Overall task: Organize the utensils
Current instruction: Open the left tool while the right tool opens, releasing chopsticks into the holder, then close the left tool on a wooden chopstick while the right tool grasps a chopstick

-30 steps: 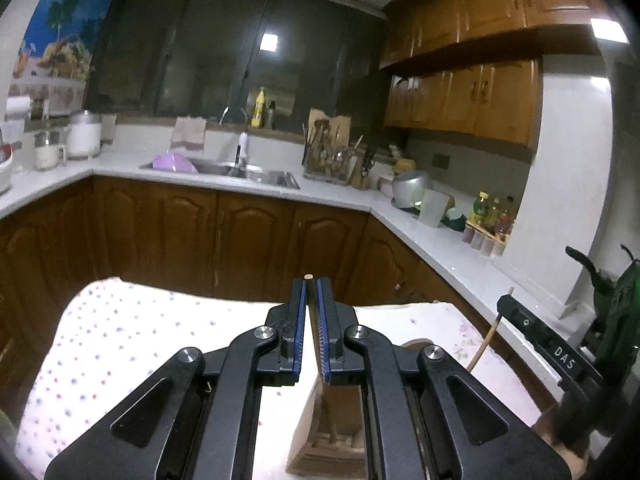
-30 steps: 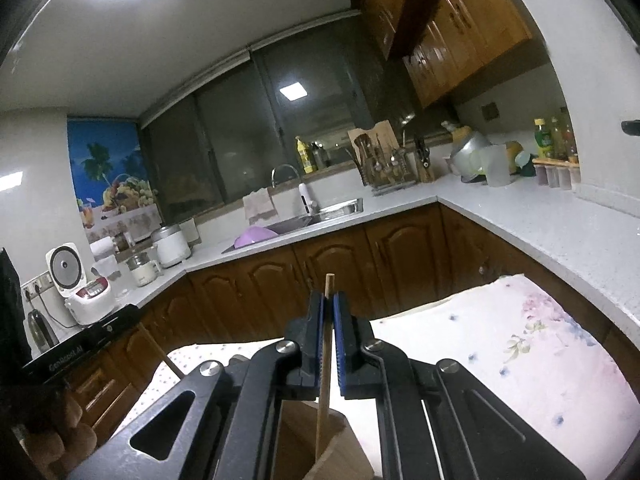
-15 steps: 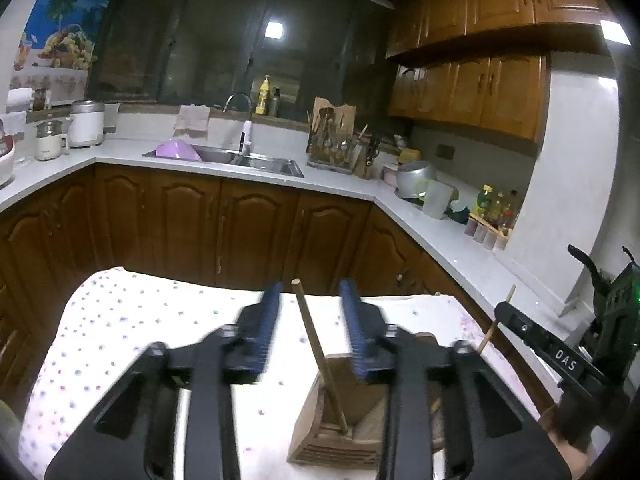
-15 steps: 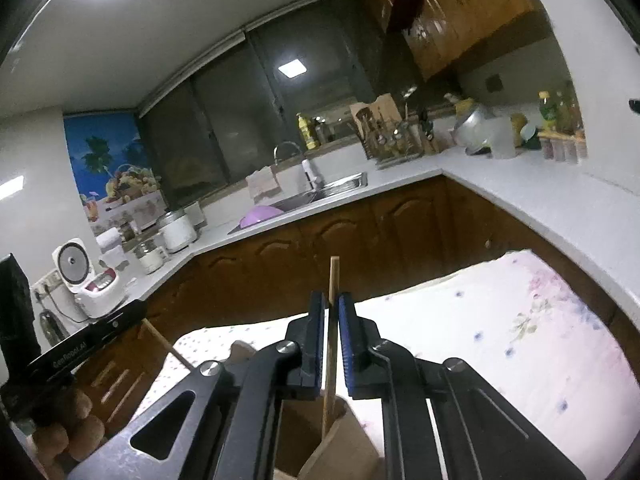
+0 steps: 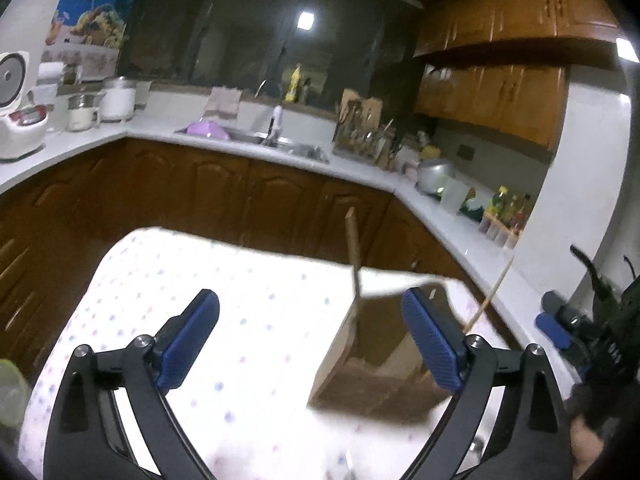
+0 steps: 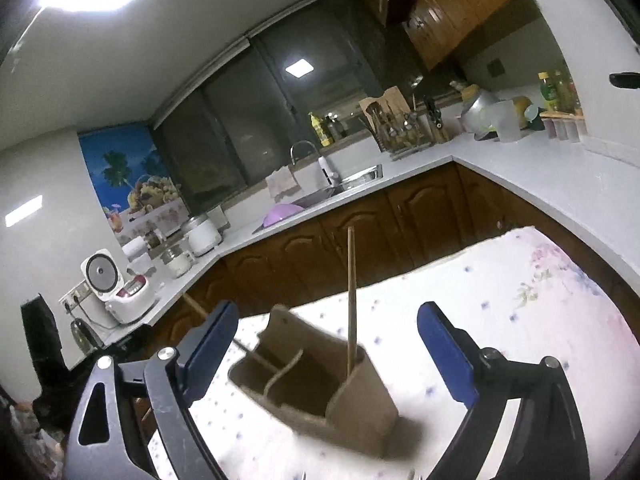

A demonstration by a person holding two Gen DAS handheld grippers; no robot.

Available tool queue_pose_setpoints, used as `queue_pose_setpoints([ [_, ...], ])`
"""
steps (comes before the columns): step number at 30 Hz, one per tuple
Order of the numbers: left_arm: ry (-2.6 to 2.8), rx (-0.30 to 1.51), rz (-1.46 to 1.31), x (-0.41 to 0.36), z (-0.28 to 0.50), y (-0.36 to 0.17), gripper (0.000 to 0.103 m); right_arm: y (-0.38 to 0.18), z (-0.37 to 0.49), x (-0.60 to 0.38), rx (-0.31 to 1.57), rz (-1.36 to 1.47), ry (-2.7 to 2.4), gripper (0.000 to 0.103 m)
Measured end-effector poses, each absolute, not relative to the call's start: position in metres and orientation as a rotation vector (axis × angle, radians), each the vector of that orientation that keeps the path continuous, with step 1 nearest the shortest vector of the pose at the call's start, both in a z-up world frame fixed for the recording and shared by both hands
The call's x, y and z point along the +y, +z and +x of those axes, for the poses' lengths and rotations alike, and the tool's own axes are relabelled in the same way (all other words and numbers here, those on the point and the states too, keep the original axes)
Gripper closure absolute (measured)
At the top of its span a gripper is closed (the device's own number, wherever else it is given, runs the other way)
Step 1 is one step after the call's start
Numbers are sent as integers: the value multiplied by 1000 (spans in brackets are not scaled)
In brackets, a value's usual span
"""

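Note:
A wooden utensil holder [image 5: 376, 364] stands on the dotted tablecloth [image 5: 240, 320]. It also shows in the right wrist view [image 6: 320, 384]. Two wooden chopsticks stand in it: one [image 5: 353, 256] upright, one [image 5: 490, 294] leaning right. In the right wrist view one chopstick [image 6: 351, 300] stands upright in the near compartment and another [image 6: 212, 320] leans left. My left gripper [image 5: 310, 340] is open and empty above the holder. My right gripper [image 6: 324, 348] is open and empty, its jaws on either side of the holder.
The table is ringed by brown kitchen cabinets [image 5: 224, 196] under a white counter [image 5: 452, 224]. A sink [image 6: 352, 180], a dish rack [image 6: 400, 128], bottles [image 5: 508, 208] and a rice cooker [image 6: 116, 284] stand on the counter. The right gripper appears at the far right of the left wrist view [image 5: 560, 332].
Both grippers opened and let go of their chopsticks, which now stand in the holder. Both grippers have drawn back and up from the holder.

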State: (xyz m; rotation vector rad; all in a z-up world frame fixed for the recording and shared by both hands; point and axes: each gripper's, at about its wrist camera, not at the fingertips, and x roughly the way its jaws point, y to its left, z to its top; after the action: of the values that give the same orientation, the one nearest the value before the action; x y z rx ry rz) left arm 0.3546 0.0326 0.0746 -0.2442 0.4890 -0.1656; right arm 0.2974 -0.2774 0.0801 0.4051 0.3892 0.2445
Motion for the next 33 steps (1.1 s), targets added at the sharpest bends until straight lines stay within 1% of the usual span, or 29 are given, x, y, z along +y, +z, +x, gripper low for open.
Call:
queue_pose_setpoints([
  [14,-149,672,-224,41,273,18,9,50,218,-274,502,361,235,10],
  [22,-148,774,-215,36,256,-9,9,21,194,-284,585,369,197,10],
  [33,-168,855,-141,18,261,-15,9,1,199,-279,659,328,171,12],
])
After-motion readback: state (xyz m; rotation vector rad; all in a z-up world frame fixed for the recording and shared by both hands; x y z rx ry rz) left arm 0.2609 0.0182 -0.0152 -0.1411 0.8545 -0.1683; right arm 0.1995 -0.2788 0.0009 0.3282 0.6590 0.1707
